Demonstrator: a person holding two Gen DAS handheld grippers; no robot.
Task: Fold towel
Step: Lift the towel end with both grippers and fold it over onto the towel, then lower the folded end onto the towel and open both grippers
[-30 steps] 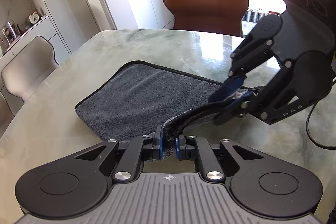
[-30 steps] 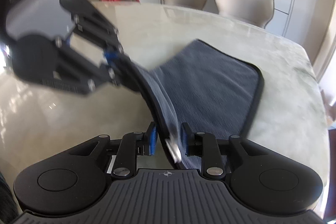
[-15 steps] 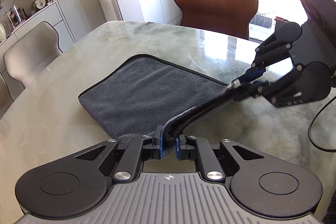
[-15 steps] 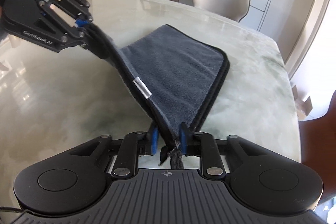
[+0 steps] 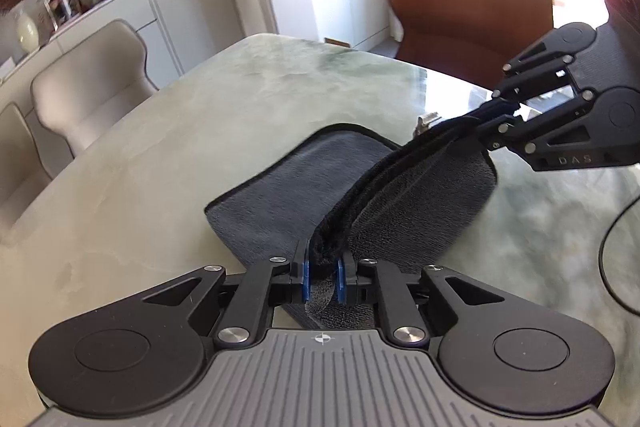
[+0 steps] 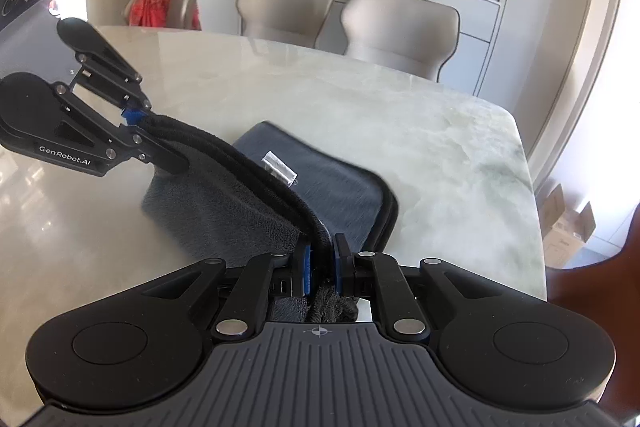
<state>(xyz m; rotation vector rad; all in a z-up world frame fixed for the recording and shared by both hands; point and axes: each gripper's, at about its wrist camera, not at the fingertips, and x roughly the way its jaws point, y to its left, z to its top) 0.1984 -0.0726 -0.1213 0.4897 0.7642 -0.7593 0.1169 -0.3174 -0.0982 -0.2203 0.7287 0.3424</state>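
Item: grey microfibre towel [image 5: 280, 195], ctr frame on marble table [image 5: 160, 155]; near hem now lifted off it, carried fwd vs. prior, left gripper [image 5: 323, 277] & right gripper [image 6: 320, 269] both clamped on corners; fold underway.

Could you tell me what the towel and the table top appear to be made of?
The towel looks like plush grey microfibre: short fuzzy pile, matte, with a stitched black hem. The table top looks like polished marble or a stone lookalike: pale green veining and glossy reflections.

Towel [image 5: 276, 187] far edge motion-blurred, brown chair [image 6: 600, 287] cut off
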